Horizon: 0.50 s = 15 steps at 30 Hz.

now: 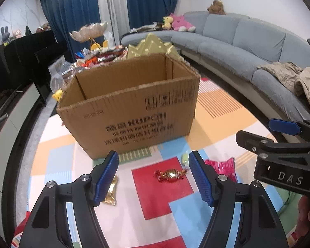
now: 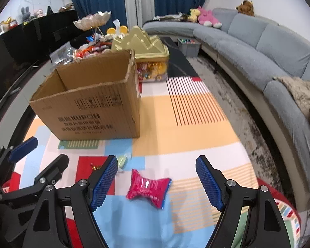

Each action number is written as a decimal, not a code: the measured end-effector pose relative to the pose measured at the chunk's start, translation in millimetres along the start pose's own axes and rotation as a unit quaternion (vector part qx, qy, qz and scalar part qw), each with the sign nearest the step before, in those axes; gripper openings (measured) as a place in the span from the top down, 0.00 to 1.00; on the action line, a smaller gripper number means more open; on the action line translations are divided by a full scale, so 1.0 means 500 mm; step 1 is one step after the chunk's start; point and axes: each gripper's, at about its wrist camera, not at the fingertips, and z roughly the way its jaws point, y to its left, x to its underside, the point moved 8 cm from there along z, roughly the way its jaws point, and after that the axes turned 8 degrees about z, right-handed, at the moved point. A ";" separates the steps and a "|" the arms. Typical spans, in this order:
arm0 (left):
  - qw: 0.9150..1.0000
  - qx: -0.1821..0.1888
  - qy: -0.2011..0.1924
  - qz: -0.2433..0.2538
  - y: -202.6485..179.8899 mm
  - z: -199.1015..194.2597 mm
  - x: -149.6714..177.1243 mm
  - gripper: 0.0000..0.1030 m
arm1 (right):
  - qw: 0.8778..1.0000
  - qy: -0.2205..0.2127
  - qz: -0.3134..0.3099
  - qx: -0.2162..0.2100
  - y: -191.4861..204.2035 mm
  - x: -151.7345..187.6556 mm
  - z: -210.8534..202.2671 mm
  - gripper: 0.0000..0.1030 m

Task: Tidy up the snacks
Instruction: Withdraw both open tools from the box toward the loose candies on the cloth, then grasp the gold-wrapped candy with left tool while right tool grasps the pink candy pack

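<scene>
While both grippers hang above the patchwork play mat (image 2: 155, 223) with nothing in them, the snacks lie loose on it just ahead. The right gripper (image 2: 156, 183) has its fingers (image 2: 104, 183) spread wide, and the pink snack packet (image 2: 147, 190) lies between and below them, untouched. That packet looks light, crinkly and slippery, pinched at the middle like a bow; I judge the puffed middle the best place to grip, since the thin end seals would fold and slide. The left gripper (image 1: 154, 178) is wide as well, with the red-and-gold wrapped candy (image 1: 169, 175) lying in the gap ahead. Small and hard under a slick foil, it should be taken across its round body, not by the twisted ends. A gold foil packet (image 1: 110, 192) peeks out by the left finger, partly hidden. Slightly farther lies a pale green sweet (image 2: 122, 161), soft-looking and tiny. Beyond them stands the open cardboard box (image 1: 132, 111), the likely place for everything, and behind it a gold-lidded snack container (image 2: 148, 47).
</scene>
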 end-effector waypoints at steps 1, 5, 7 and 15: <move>1.000 0.003 0.004 0.003 -0.004 0.005 0.006 0.32 | 1.000 0.004 0.002 0.000 -0.001 0.004 0.005 0.24; 0.999 0.015 0.024 0.014 -0.022 0.028 0.030 0.32 | 1.000 0.023 0.009 0.002 -0.009 0.018 0.024 0.24; 0.999 0.020 0.030 0.017 -0.031 0.037 0.037 0.32 | 0.999 0.033 0.014 0.001 -0.013 0.025 0.034 0.24; 0.998 0.037 0.051 0.020 -0.047 0.078 0.051 0.32 | 0.997 0.066 0.027 -0.003 -0.011 0.045 0.068 0.24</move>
